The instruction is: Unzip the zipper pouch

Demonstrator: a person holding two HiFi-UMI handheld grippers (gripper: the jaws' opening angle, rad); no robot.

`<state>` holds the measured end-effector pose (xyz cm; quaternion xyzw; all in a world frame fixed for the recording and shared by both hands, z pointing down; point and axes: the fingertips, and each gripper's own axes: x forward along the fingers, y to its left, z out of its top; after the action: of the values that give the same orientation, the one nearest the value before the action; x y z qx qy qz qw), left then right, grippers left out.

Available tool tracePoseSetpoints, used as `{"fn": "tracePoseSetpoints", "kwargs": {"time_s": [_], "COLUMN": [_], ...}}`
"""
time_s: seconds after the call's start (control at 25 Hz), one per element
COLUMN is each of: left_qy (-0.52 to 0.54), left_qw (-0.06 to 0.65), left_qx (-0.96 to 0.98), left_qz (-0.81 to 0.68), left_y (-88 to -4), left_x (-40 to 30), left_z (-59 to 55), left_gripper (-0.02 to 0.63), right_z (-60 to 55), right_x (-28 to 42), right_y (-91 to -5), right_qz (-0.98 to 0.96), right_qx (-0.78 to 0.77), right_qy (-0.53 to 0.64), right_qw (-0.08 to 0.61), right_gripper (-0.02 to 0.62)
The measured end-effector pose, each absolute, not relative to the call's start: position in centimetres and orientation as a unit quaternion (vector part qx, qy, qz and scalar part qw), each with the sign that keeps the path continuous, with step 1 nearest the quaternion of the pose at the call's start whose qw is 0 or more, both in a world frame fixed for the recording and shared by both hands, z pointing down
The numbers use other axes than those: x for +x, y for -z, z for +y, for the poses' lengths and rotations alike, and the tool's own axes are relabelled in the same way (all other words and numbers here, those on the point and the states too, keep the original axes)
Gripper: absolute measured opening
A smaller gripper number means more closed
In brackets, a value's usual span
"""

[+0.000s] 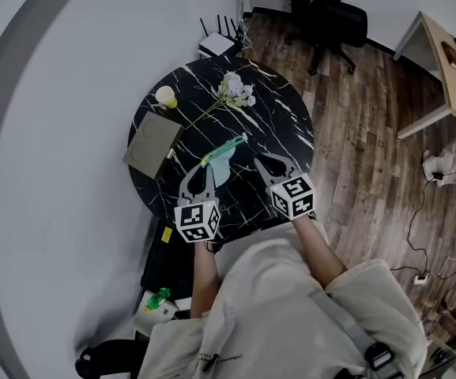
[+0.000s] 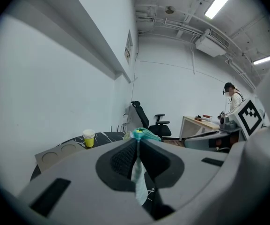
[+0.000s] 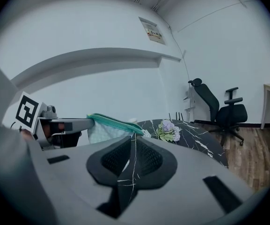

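Pinching one end of the zipper pouch (image 1: 222,157), the left gripper (image 1: 204,169) has its jaws pressed nearly together on a fold of the pale teal fabric, which runs down between the pads in the left gripper view. The pouch reaches out from that gripper toward 1 o'clock, over the middle of the round black marble desk (image 1: 287,105). Whether its far end rests on the top I cannot tell. The right gripper (image 1: 271,165) sits just beside it at 3 o'clock, jaws closed and holding nothing; only the desk's veining shows through the slit between them.

The pouch looks light, thin and floppy, so it would probably crumple or swing rather than resist a pull. The green zipper (image 3: 116,122) runs along its upper edge in the right gripper view. The slider is too small to make out. A sound hold would likely be the small pull tab, with the left gripper anchoring the cloth close to the zipper line.
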<state>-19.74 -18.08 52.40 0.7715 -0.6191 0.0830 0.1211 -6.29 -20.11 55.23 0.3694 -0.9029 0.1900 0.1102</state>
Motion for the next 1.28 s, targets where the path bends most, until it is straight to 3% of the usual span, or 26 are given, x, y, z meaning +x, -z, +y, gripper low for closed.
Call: {"fn": "tracePoseSetpoints", "kwargs": {"time_s": [1.28], "left_qy": [-0.086], "left_qw": [0.123], "left_qx": [0.776], "left_qz": [-0.613], "left_y": [-52.81], "left_x": [-19.15], "left_z": [-18.33], "left_gripper": [0.037], "right_z": [-20.03], "right_x": [-6.16], "right_y": [-55.44], "right_qz": [-0.904], "right_qx": [0.370], "right_qy": [-0.178], "right_qw": [0.119], "right_gripper": [0.008]}}
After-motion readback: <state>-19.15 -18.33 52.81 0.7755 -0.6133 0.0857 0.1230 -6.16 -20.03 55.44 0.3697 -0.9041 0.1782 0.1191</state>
